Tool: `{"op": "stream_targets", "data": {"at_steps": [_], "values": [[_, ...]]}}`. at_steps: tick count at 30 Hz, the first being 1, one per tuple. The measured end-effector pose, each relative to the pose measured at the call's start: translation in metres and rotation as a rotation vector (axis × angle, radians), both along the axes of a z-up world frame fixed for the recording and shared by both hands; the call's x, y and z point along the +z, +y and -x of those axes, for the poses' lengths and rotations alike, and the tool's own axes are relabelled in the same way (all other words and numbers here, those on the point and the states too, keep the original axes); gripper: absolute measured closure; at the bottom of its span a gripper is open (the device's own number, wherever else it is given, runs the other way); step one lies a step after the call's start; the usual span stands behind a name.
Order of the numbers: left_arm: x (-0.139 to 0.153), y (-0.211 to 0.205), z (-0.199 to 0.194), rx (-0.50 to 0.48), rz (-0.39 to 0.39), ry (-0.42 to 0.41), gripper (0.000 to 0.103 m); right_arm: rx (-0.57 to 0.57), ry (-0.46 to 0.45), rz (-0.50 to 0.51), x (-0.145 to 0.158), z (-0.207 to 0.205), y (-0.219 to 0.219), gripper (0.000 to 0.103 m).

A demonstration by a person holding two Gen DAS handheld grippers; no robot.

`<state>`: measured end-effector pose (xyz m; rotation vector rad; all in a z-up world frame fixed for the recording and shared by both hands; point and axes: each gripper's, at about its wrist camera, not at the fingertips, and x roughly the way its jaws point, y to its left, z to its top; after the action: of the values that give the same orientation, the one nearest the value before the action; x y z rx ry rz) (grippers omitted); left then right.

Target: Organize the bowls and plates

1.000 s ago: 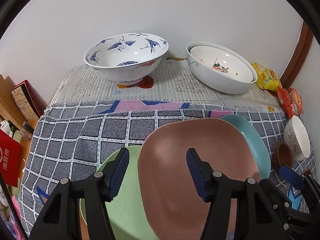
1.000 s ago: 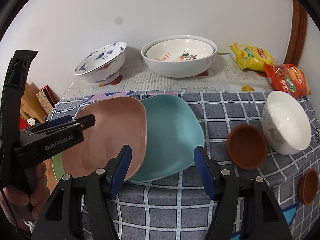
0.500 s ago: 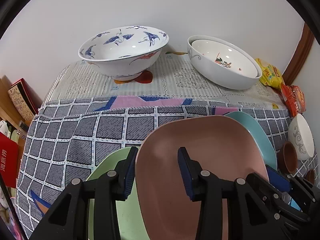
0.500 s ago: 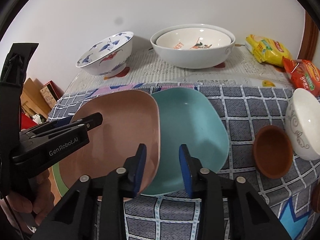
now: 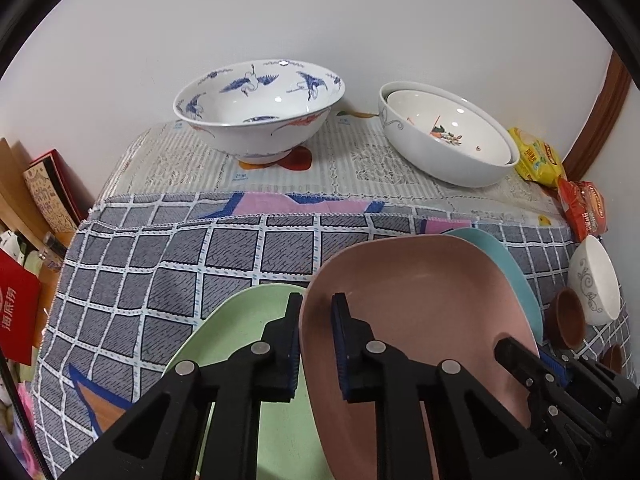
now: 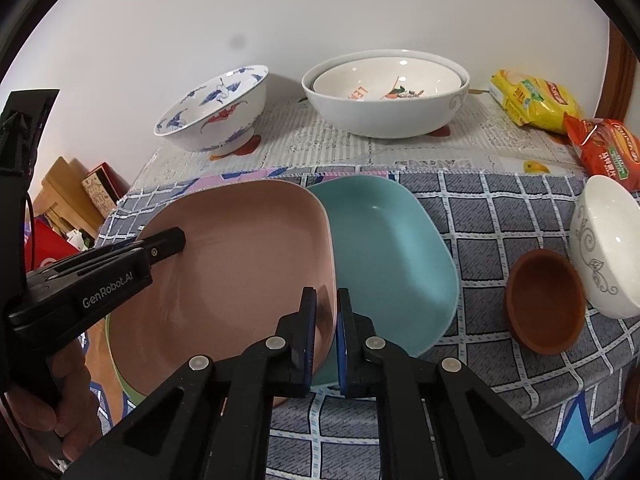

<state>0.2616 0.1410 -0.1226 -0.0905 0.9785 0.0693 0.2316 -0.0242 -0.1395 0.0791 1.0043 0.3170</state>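
Both grippers pinched the pink plate (image 6: 240,264) — left gripper (image 5: 316,344) and right gripper (image 6: 326,336) fingers nipping opposite rims — it looked stiff, light, slick, best held by its edges.

Open checked cloth (image 5: 168,264) left of green plate (image 5: 240,332), toward blue-crane bowl (image 5: 260,116). Crowded right: teal plate (image 6: 392,256), brown saucer (image 6: 544,300), small white bowl (image 6: 604,248), snack packets (image 6: 536,96) along counter edge.

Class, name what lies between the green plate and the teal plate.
The pink plate lies between green plate and teal plate, overlapping both; the left wrist view shows it.
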Motion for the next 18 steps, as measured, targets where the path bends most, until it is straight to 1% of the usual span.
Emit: {"op": "stream_targets", "data": {"at_steps": [13, 18], "values": [[0.042, -0.007, 0.034, 0.001, -0.007, -0.071, 0.089, -0.015, -0.064, -0.039, 0.04, 0.03, -0.013, 0.095], [0.053, -0.007, 0.048, 0.009, -0.011, -0.092, 0.089, -0.012, -0.091, -0.042, 0.055, 0.043, -0.012, 0.095]]}}
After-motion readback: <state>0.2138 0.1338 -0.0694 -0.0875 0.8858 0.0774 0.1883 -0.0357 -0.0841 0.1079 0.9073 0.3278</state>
